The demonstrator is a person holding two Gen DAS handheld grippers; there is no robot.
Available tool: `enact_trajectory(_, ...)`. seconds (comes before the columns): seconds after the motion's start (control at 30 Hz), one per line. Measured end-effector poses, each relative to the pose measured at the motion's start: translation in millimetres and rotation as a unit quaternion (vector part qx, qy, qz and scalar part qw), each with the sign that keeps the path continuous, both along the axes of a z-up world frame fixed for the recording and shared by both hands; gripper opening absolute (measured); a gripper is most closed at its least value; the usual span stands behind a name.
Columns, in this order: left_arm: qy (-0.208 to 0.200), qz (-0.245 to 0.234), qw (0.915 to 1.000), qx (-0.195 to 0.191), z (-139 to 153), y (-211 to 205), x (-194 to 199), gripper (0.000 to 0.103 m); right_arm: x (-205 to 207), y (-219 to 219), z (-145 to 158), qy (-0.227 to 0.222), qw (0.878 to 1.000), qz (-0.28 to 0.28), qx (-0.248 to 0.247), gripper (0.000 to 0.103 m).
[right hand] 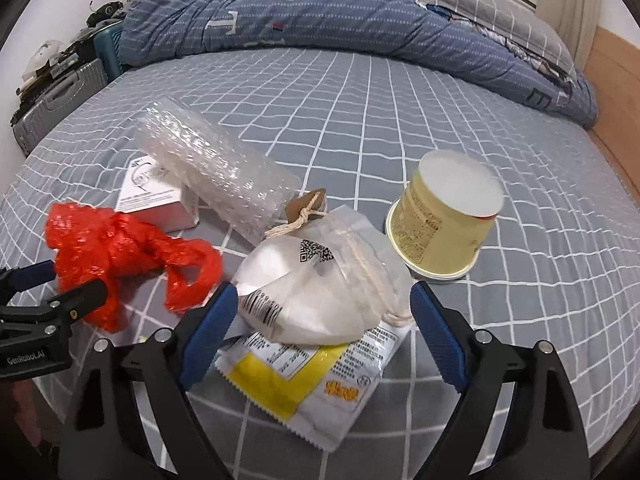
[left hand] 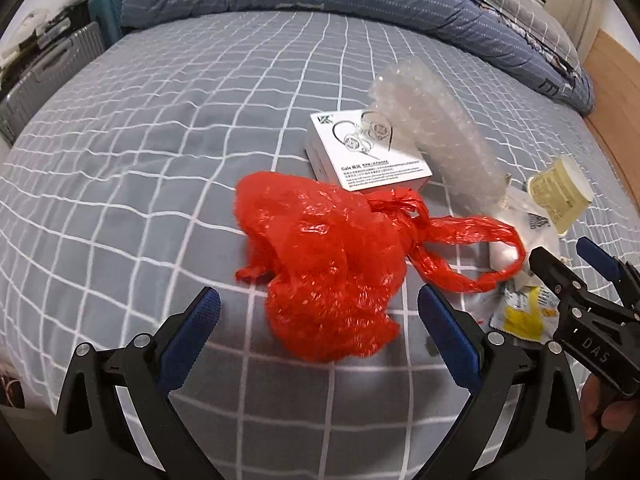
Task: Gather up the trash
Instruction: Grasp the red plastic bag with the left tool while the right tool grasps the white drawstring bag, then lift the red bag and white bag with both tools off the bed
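The bed (right hand: 400,120) lies bare between the trash cluster and the rolled duvet (right hand: 320,20), and to the right of the upturned cup (right hand: 444,216). Nearer, the red bag (left hand: 328,264), white box (left hand: 372,152), bubble wrap (right hand: 216,168), clear pouch (right hand: 320,280) and yellow wrapper (right hand: 304,384) crowd together, touching or overlapping.

pouch (right hand: 320,292) on sachet (right hand: 316,384), cup (right hand: 444,216) right, bag (right hand: 120,248) left

Left gripper (left hand: 318,312) angled steeply down, jaws spread wide and gripping nothing; right gripper (right hand: 324,308) alongside, tilted down too, blue pads (right hand: 438,334) apart.
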State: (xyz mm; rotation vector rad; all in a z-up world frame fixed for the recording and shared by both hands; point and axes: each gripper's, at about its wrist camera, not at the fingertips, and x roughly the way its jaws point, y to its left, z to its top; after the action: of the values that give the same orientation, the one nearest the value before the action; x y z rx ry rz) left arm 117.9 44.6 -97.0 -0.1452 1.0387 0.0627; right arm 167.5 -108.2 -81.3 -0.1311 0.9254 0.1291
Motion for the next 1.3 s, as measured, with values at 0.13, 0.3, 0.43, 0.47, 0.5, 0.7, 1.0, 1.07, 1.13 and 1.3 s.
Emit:
enact_trajectory(0.13, 0.003, -0.001, 1.0, 0.003, -8, -1, 10, 0.094, 9, -1, -12, 0.021, 1.0, 0.005, 0.017, 0.079)
enact_trajectory(0.3, 0.003, 0.009, 1.0, 0.001, -15, 2, 15, 0.085, 17, 0, -20, 0.042, 0.999, 0.012, 0.022, 0.067)
enact_trajectory(0.43, 0.004, 0.003, 1.0, 0.002, -17, 2, 17, 0.073, 23, 0, -22, 0.053, 0.998, 0.018, 0.032, 0.056)
enact_trajectory(0.47, 0.007, 0.002, 1.0, 0.001, -18, 2, 17, 0.07, 24, 0, -22, 0.055, 0.998, 0.019, 0.035, 0.053)
enact_trajectory(0.5, 0.008, 0.0, 1.0, -0.002, -18, 2, 17, 0.063, 25, 0, -22, 0.056, 0.998, 0.02, 0.035, 0.052)
enact_trajectory(0.7, 0.015, -0.007, 0.9997, -0.016, -19, -1, 19, 0.047, 26, 2, -21, 0.053, 0.998, 0.022, 0.027, 0.045)
enact_trajectory(1.0, 0.005, -0.009, 0.9998, -0.017, -8, -1, 12, 0.042, 18, -1, -14, 0.04, 0.999, 0.017, 0.029, 0.043)
enact_trajectory(1.07, -0.001, -0.008, 0.9998, -0.017, -3, -1, 9, 0.042, 14, -3, -10, 0.035, 0.999, 0.014, 0.029, 0.043)
enact_trajectory(1.13, -0.006, -0.007, 0.9998, -0.018, 1, 0, 5, 0.042, 11, -5, -7, 0.03, 0.999, 0.013, 0.031, 0.043)
enact_trajectory(1.3, -0.014, -0.006, 0.9997, -0.02, 7, 1, -6, 0.042, -1, -6, 5, 0.015, 0.999, 0.013, 0.03, 0.043)
